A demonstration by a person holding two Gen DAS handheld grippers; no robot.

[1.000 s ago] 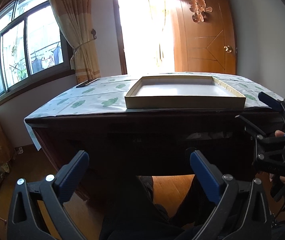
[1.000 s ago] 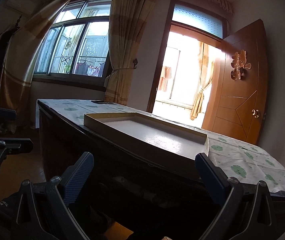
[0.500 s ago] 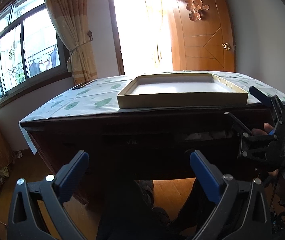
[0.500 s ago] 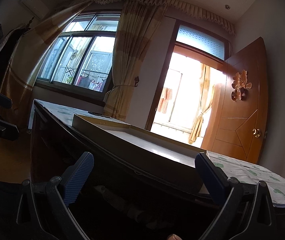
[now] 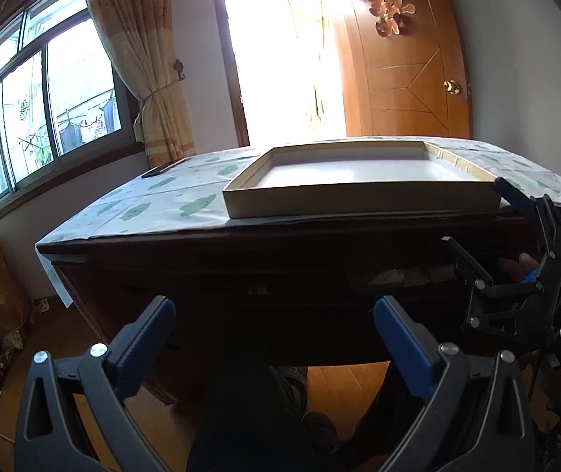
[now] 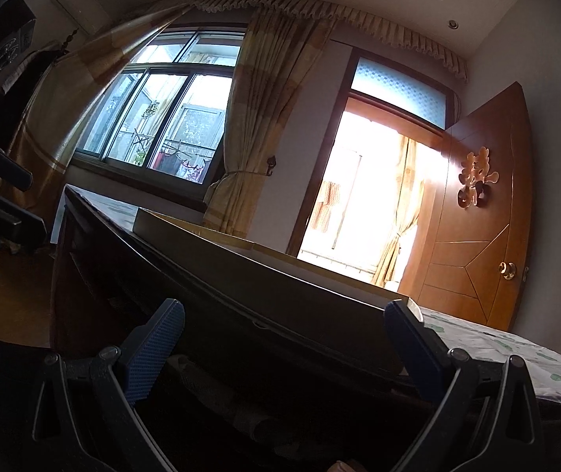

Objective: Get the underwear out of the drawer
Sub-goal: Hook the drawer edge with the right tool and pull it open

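Observation:
A dark wooden desk (image 5: 241, 251) has a drawer (image 5: 406, 275) standing slightly open under its top at the right, with pale crumpled fabric (image 5: 394, 275) showing in the gap. My left gripper (image 5: 276, 338) is open and empty, held back from the desk front. My right gripper (image 5: 516, 271) is at the drawer opening, a hand behind it. In the right wrist view the right gripper (image 6: 284, 348) is open just below the desk edge, and dim pale fabric (image 6: 217, 389) lies between and below its fingers. I cannot tell which piece is underwear.
A shallow cardboard box lid (image 5: 359, 192) sits on the leaf-print cloth (image 5: 170, 204) covering the desk top. A person's legs (image 5: 249, 413) are under the desk. A window with curtains (image 5: 138, 59) is at left, a wooden door (image 5: 410, 70) behind.
My right gripper has dropped lower and come in close under the desk edge at the drawer, tilting upward. The left gripper has shifted slightly towards the desk.

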